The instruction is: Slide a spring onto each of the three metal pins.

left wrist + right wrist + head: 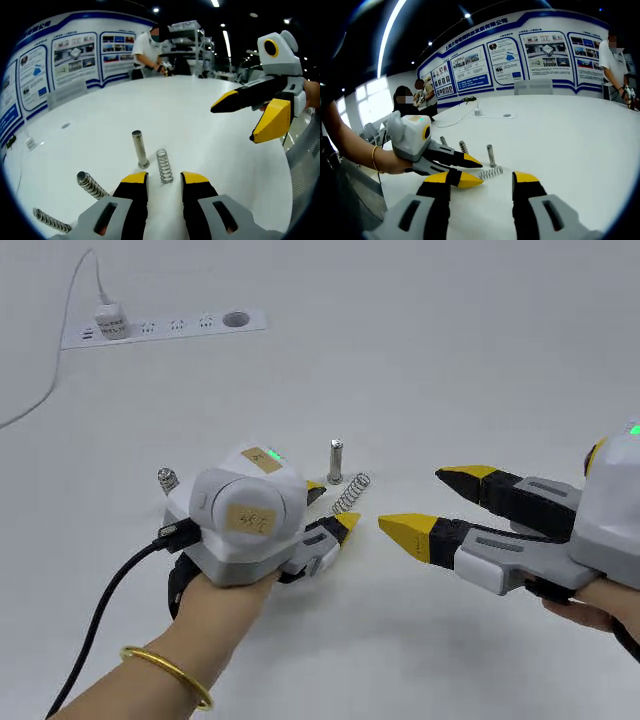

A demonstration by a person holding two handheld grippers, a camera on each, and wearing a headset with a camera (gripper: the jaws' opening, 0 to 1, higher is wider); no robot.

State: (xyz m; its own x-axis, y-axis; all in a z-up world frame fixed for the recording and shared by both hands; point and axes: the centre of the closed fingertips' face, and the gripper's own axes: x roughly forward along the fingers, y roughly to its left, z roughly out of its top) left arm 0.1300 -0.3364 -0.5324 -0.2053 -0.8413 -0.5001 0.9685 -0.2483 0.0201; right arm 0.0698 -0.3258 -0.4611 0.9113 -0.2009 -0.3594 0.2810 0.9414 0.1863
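Observation:
A loose spring (351, 493) (164, 166) (491, 172) lies on the white table beside a bare upright metal pin (336, 460) (139, 148) (491, 155). My left gripper (330, 505) (165, 177) is open and low, its tips just short of the spring on either side. Left of it stands a pin wearing a spring (167, 480) (90, 184) (463, 146). A second sprung pin (50, 220) (443, 141) stands further out. My right gripper (412, 498) (487, 187) is open and empty, pointing at the left gripper's tips from the right.
A white power strip (165, 328) with a plug and cable lies at the table's far left. A black cable (105, 605) trails from the left gripper toward the near edge. People stand at other tables far behind.

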